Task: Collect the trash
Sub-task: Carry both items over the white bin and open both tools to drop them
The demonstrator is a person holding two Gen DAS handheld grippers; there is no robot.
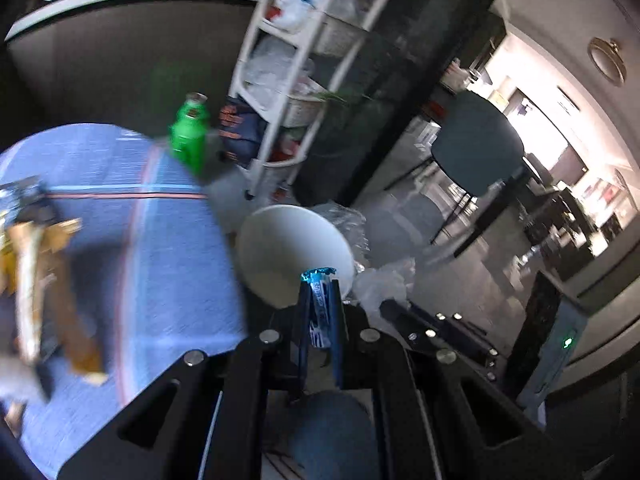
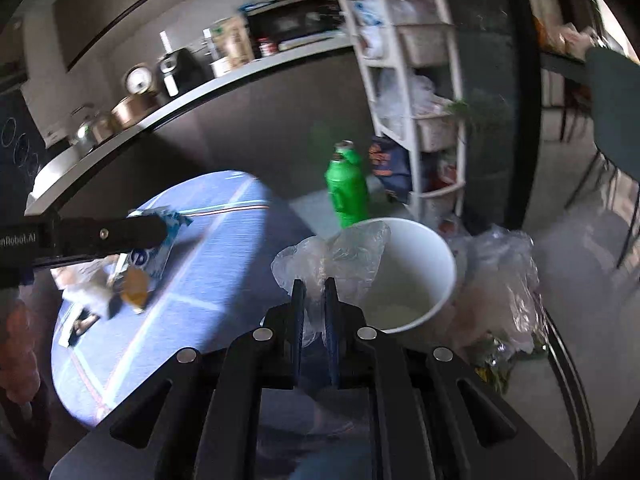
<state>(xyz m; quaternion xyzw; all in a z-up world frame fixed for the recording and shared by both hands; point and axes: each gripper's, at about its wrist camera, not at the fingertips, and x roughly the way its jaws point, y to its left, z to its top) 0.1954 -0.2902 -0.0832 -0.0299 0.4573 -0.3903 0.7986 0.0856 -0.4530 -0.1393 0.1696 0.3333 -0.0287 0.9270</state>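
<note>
1. The round table with its blue cloth carries loose wrappers.
2. The white bin stands beside it.
3. The right gripper, aimed at the bin's rim, pinches a clear plastic bag.
4. The left gripper, levelled over the bin, clamps a blue wrapper.

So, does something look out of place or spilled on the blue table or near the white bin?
Nothing is spilled. The blue table holds scattered wrappers, which is the trash to collect. The green bottle stands upright. A crumpled clear bag lies beside the white bin, not inside it.
</note>
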